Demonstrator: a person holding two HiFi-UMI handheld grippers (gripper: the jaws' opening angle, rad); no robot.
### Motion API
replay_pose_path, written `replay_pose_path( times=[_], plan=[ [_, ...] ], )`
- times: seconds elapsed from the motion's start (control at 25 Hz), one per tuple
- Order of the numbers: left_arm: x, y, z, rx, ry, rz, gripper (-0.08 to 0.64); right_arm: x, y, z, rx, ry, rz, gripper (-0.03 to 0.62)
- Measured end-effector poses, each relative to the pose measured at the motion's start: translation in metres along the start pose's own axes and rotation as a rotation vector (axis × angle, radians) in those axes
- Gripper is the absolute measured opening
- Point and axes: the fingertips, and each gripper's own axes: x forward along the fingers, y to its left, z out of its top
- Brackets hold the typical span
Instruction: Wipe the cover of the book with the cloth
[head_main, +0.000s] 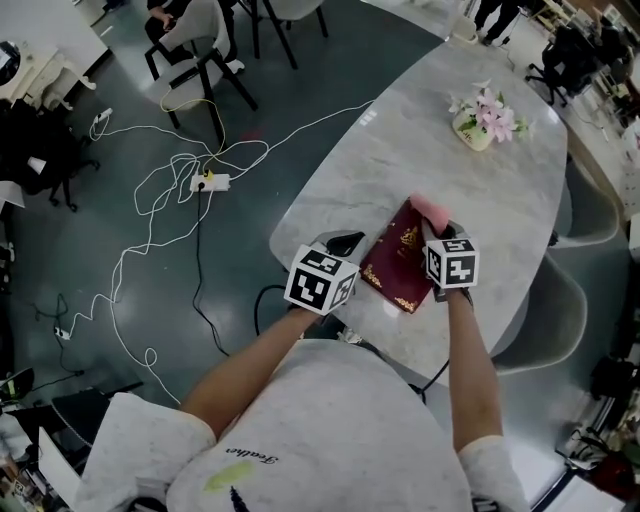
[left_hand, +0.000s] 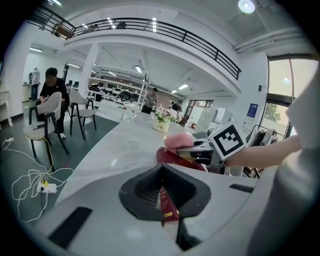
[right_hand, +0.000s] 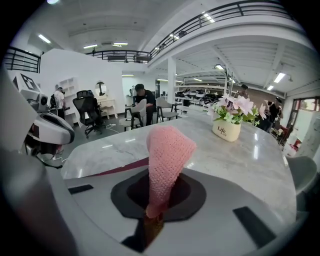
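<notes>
Both are shut on something: the left gripper clamps the book by its edge on the table, and the right gripper pinches the cloth (pink, bunched) at the cover's far end. Wiping looks under way; the next move calls for a sweep across the cover.

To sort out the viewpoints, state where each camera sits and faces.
Head view: on the head, looking steeply down at the table; forearms, left gripper, right gripper show.
Left gripper view: on left gripper, facing along the table; jaws grip book.
Right gripper view: on right gripper, facing the flowers; jaws grip cloth.
Shared: each gripper view shows the other gripper.
</notes>
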Motion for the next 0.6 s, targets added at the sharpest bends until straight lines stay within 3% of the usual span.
replay_pose_path(
  times=[0.6],
  plan=[
    [-0.015,0.0,-0.008,0.016,0.005,-0.035,0.008,-0.015,0.032,-0.015,0.02,0.014,0.003,0.02]
  ],
)
